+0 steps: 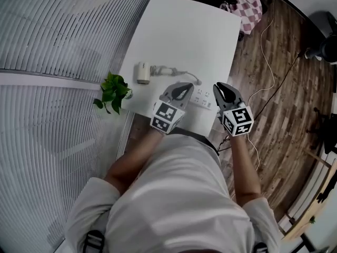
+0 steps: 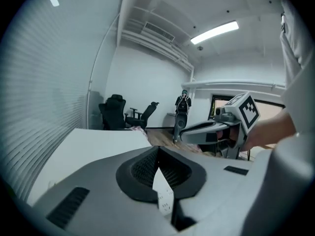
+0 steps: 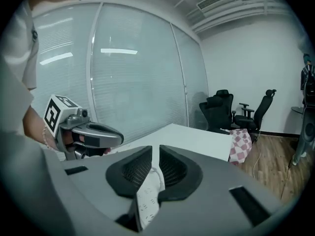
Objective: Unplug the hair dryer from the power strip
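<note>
A beige hair dryer lies on the white table, and its grey cord runs right to a plug by the white power strip. Whether the plug sits in a socket is too small to tell. My left gripper hangs above the strip's left end, jaws shut and holding nothing. My right gripper hovers over the strip's right end, with a narrow bare gap between its jaws. Part of the strip shows below that gap. Each gripper sees the other beside it.
A small potted plant stands at the table's left edge. Slatted blinds fill the left. A checked cloth lies beyond the table's far corner. A white cable trails over the wooden floor on the right. Office chairs stand further off.
</note>
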Tool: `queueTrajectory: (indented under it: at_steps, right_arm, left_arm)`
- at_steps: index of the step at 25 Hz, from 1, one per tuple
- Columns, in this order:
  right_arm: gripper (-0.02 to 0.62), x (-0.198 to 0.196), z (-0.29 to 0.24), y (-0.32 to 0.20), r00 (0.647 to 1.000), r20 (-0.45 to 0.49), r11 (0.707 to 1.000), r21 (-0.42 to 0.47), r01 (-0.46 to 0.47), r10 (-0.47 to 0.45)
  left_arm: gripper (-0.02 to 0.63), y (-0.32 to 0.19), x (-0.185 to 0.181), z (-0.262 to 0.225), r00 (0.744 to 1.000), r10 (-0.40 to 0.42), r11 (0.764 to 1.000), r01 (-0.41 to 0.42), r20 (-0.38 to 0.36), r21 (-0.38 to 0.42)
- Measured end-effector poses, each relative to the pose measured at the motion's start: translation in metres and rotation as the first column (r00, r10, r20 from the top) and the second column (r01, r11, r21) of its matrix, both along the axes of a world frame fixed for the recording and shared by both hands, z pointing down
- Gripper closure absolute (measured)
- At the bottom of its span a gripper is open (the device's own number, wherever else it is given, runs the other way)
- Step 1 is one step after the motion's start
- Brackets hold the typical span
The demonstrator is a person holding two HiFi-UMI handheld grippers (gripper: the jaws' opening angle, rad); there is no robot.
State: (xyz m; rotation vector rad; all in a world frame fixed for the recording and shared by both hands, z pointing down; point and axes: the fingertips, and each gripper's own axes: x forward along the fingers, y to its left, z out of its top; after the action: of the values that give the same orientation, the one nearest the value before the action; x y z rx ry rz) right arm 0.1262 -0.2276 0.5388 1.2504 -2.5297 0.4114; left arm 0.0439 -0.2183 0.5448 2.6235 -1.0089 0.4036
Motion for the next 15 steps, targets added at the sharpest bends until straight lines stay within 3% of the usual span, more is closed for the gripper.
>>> queueTrajectory:
  at_steps: [9, 15]
  right_arm:
    - [0.535, 0.005, -0.106, 0.039, 0.998, 0.050, 0.992, 0.119, -0.049, 0.043]
    - [0.537, -0.002, -0.154, 0.063, 0.989, 0.146, 0.987, 0.151, -0.049, 0.026]
  left_arm:
    - [0.577, 0.030, 0.016, -0.109, 0.990, 0.016, 0.992, 0.002, -0.139, 0.128]
    - [0.577, 0.049, 0.025, -0.166, 0.978, 0.042, 0.977, 0.003, -0.205, 0.212]
